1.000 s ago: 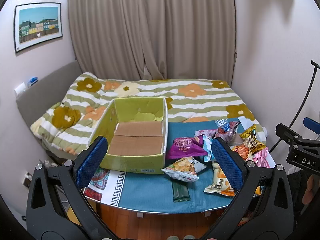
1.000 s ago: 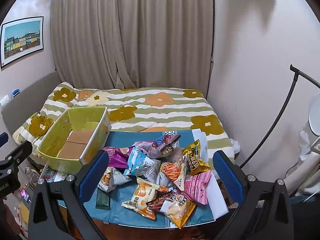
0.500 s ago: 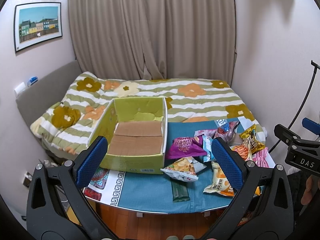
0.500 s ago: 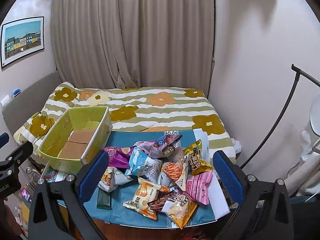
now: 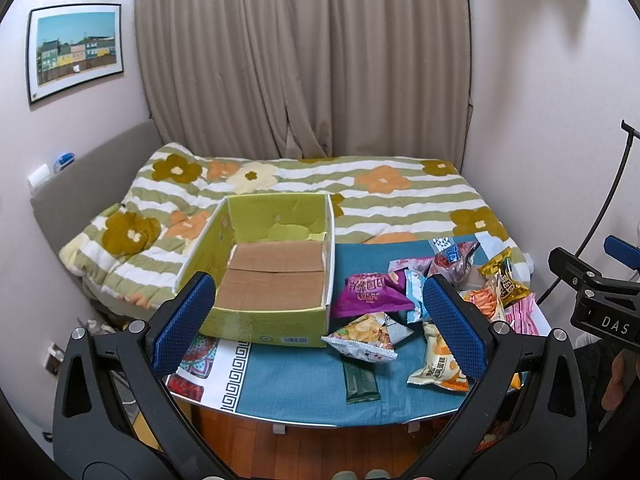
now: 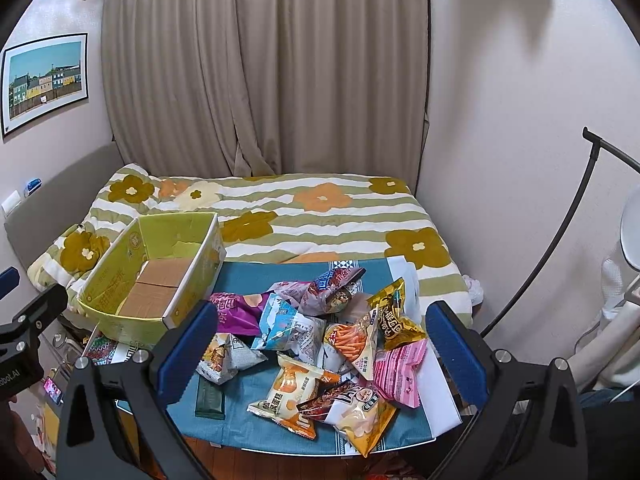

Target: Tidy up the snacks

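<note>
An open green cardboard box [image 5: 276,312] [image 6: 132,320] stands empty on the left of a small table with a blue cloth [image 5: 288,376] [image 6: 256,272]. A pile of several snack bags lies to its right: a purple bag [image 5: 370,290] [image 6: 236,312], a chip bag [image 5: 364,338], an orange-white bag [image 6: 296,394], a pink bag [image 6: 398,366], a dark green bar [image 5: 360,380] [image 6: 210,394]. My left gripper [image 5: 320,328] is open and empty, held back above the table's near edge. My right gripper [image 6: 320,354] is open and empty, above the snack pile.
A bed with a striped flowered quilt [image 5: 360,196] lies right behind the table. Curtains [image 5: 304,60] and walls close the room. A black stand [image 6: 568,232] leans at the right. Wooden floor [image 5: 320,452] shows below the table's near edge.
Both grippers have drifted only slightly; the right one has edged a little closer to the snack pile. Nothing on the table has moved.
</note>
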Action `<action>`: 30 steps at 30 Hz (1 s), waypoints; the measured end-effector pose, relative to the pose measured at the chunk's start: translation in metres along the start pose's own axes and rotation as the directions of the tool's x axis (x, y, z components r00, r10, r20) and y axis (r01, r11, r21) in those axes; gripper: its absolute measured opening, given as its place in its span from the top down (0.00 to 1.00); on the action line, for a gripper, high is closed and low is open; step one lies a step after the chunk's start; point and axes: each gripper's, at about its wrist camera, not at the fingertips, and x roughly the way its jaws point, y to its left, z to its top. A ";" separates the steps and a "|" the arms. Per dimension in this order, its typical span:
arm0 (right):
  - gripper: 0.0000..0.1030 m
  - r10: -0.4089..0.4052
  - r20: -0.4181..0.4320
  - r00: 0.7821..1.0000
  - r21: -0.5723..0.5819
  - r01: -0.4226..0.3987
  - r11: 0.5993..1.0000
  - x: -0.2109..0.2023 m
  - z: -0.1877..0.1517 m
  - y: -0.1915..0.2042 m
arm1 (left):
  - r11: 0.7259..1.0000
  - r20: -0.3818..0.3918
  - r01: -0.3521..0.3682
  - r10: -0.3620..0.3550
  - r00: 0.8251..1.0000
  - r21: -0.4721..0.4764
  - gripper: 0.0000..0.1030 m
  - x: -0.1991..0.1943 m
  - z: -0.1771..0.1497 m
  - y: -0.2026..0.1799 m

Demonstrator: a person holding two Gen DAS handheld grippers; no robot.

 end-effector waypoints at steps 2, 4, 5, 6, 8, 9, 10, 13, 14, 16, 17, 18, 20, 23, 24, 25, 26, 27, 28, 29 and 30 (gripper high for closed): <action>0.00 0.000 -0.001 1.000 0.000 0.000 1.000 0.001 0.001 -0.001 | 1.000 0.000 0.001 -0.001 1.000 0.000 0.00 0.000 -0.001 -0.001; 0.00 0.000 -0.001 1.000 -0.001 0.000 1.000 0.000 0.000 0.000 | 1.000 -0.001 0.002 -0.002 1.000 0.001 0.00 0.000 -0.003 -0.002; 0.00 0.000 -0.001 1.000 0.000 0.000 1.000 0.000 0.000 0.000 | 1.000 -0.002 0.002 -0.002 1.000 0.001 0.00 0.000 -0.005 -0.002; 0.00 -0.001 -0.001 1.000 0.000 0.001 1.000 -0.001 0.000 0.001 | 1.000 -0.002 0.003 -0.003 1.000 0.001 0.00 -0.001 -0.005 -0.003; 0.00 0.001 -0.002 1.000 0.000 -0.001 1.000 0.000 0.001 0.000 | 1.000 -0.002 0.002 -0.002 1.000 0.001 0.00 0.000 -0.004 -0.002; 0.00 0.000 -0.001 1.000 0.000 0.000 1.000 -0.001 0.000 0.000 | 1.000 -0.002 0.002 -0.002 1.000 0.001 0.00 0.000 -0.004 -0.002; 0.00 0.001 -0.002 1.000 0.000 -0.001 1.000 0.000 0.001 -0.001 | 1.000 -0.002 0.002 -0.002 1.000 0.001 0.00 0.000 -0.004 -0.003; 0.00 0.000 -0.004 1.000 0.001 0.000 1.000 0.000 0.002 -0.001 | 1.000 -0.010 0.005 -0.005 1.000 0.000 0.00 0.001 -0.005 -0.003; 0.00 -0.001 -0.005 1.000 0.002 0.001 1.000 0.000 0.002 -0.001 | 1.000 -0.017 0.007 -0.007 1.000 0.001 0.00 0.002 -0.006 -0.004; 0.00 -0.001 -0.013 1.000 0.010 0.001 1.000 0.000 -0.001 0.000 | 1.000 -0.034 0.017 -0.017 0.999 0.006 0.00 0.006 -0.005 -0.005; 0.00 -0.001 -0.019 1.000 0.014 0.001 1.000 -0.001 -0.003 0.001 | 1.000 -0.044 0.026 -0.026 0.999 0.009 0.00 0.009 -0.005 -0.005; 0.00 -0.002 -0.026 1.000 0.017 0.002 1.000 0.000 -0.005 0.001 | 0.999 -0.055 0.035 -0.035 0.998 0.011 0.00 0.012 -0.007 -0.006; 0.00 -0.002 -0.039 0.999 0.023 0.003 1.000 0.004 -0.007 0.000 | 0.998 -0.077 0.056 -0.055 0.996 0.011 0.00 0.021 -0.006 -0.004; 0.00 -0.014 -0.067 0.998 0.031 0.016 0.999 0.009 -0.009 -0.003 | 0.996 -0.113 0.089 -0.088 0.990 0.005 0.00 0.039 -0.004 0.000; 0.00 -0.012 -0.077 0.997 0.038 0.015 0.999 0.011 -0.008 -0.004 | 0.995 -0.117 0.096 -0.095 0.989 0.004 0.00 0.042 -0.003 0.002; 0.00 -0.009 -0.085 0.996 0.046 0.013 0.999 0.014 -0.006 -0.009 | 0.995 -0.122 0.101 -0.100 0.988 0.004 0.00 0.047 -0.004 0.001; 0.00 -0.006 -0.091 0.996 0.051 0.011 0.999 0.017 -0.005 -0.011 | 0.994 -0.126 0.106 -0.104 0.987 0.005 0.00 0.052 -0.004 0.000; 0.00 -0.006 -0.098 0.995 0.054 0.012 0.998 0.020 -0.006 -0.013 | 0.994 -0.130 0.108 -0.106 0.986 0.006 0.00 0.057 -0.004 -0.001; 0.00 -0.006 -0.104 0.995 0.058 0.012 0.998 0.024 -0.005 -0.016 | 0.994 -0.135 0.110 -0.108 0.985 0.007 0.00 0.061 -0.003 -0.003; 0.00 -0.006 -0.112 0.994 0.062 0.013 0.998 0.030 -0.005 -0.020 | 0.993 -0.143 0.118 -0.115 0.983 0.009 0.00 0.068 -0.002 -0.007; 0.00 -0.012 -0.119 0.993 0.064 0.020 0.998 0.034 -0.005 -0.023 | 0.992 -0.152 0.126 -0.123 0.981 0.011 0.00 0.074 -0.001 -0.011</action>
